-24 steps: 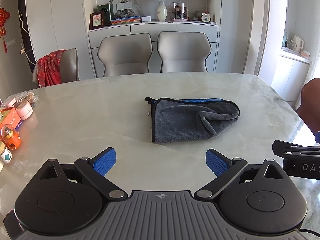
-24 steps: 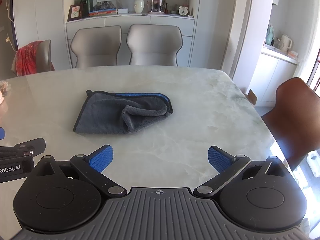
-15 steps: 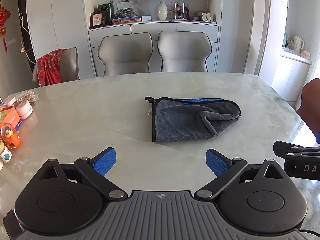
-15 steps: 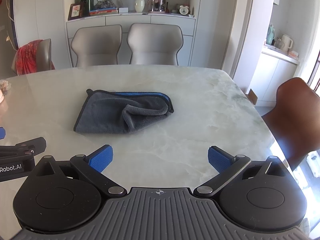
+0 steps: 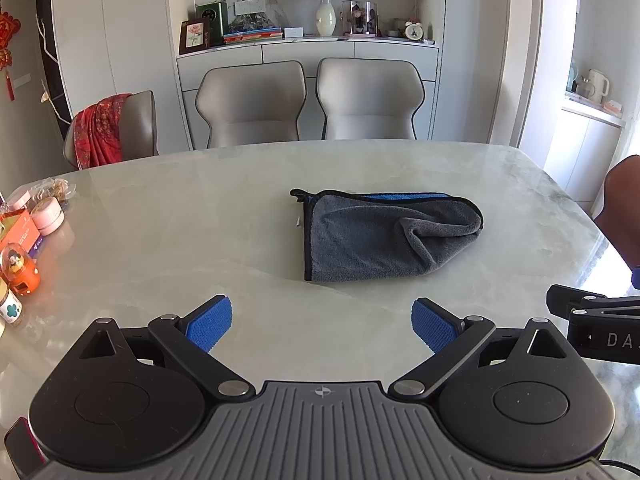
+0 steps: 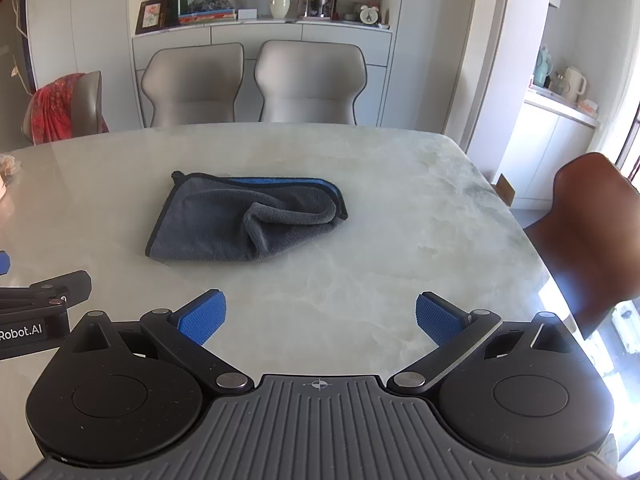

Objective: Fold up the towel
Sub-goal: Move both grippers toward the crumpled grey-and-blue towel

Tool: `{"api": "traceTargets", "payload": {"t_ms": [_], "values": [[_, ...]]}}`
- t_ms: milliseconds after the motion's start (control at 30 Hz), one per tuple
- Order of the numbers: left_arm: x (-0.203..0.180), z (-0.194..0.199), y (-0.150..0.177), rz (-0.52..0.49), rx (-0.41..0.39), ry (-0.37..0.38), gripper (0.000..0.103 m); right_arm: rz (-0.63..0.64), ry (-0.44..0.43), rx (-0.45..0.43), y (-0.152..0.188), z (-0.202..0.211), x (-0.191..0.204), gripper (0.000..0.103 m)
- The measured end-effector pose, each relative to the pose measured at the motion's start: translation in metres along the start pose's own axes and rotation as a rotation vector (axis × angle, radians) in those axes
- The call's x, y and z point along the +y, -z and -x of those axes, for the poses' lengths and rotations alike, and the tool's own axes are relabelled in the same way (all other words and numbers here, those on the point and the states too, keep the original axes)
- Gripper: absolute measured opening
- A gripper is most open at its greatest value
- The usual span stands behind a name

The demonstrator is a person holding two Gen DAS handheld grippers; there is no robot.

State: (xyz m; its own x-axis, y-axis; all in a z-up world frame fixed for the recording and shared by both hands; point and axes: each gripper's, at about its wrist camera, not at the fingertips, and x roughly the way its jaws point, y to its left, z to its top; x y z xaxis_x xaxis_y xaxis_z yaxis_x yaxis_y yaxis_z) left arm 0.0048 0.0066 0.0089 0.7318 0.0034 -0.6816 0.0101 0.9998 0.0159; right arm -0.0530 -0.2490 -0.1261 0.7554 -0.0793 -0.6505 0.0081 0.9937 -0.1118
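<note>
A grey towel with black edging and a blue underside lies loosely folded on the marble table, its right part rumpled. It also shows in the right wrist view. My left gripper is open and empty, held over the table in front of the towel and well apart from it. My right gripper is open and empty, also in front of the towel and to its right. The right gripper's body shows at the right edge of the left wrist view.
Small jars, boxes and an orange toy stand at the table's left edge. Two grey chairs stand behind the table, one with a red cloth at the left, and a brown chair at the right.
Both views have shifted very slightly; the towel has not moved and both grippers stay open.
</note>
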Motion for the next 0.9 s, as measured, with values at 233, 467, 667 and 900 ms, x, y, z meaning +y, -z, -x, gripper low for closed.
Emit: {"api": "traceTargets", "payload": {"t_ms": [233,467,667,900], "values": [[0.006,-0.004,-0.008,0.000,0.011,0.001,0.099,0.009,-0.002,0.010,0.000,-0.004,0.001,0.103],[0.018,-0.015,-0.020,-0.007,0.018,-0.002,0.099,0.019,-0.009,0.013,0.000,-0.007,0.002,0.103],[0.028,-0.027,-0.032,-0.021,0.013,-0.012,0.099,0.072,-0.042,-0.010,-0.003,-0.009,0.006,0.103],[0.062,-0.050,-0.068,-0.051,-0.025,-0.002,0.099,0.208,-0.069,-0.116,-0.023,-0.017,0.013,0.102]]}}
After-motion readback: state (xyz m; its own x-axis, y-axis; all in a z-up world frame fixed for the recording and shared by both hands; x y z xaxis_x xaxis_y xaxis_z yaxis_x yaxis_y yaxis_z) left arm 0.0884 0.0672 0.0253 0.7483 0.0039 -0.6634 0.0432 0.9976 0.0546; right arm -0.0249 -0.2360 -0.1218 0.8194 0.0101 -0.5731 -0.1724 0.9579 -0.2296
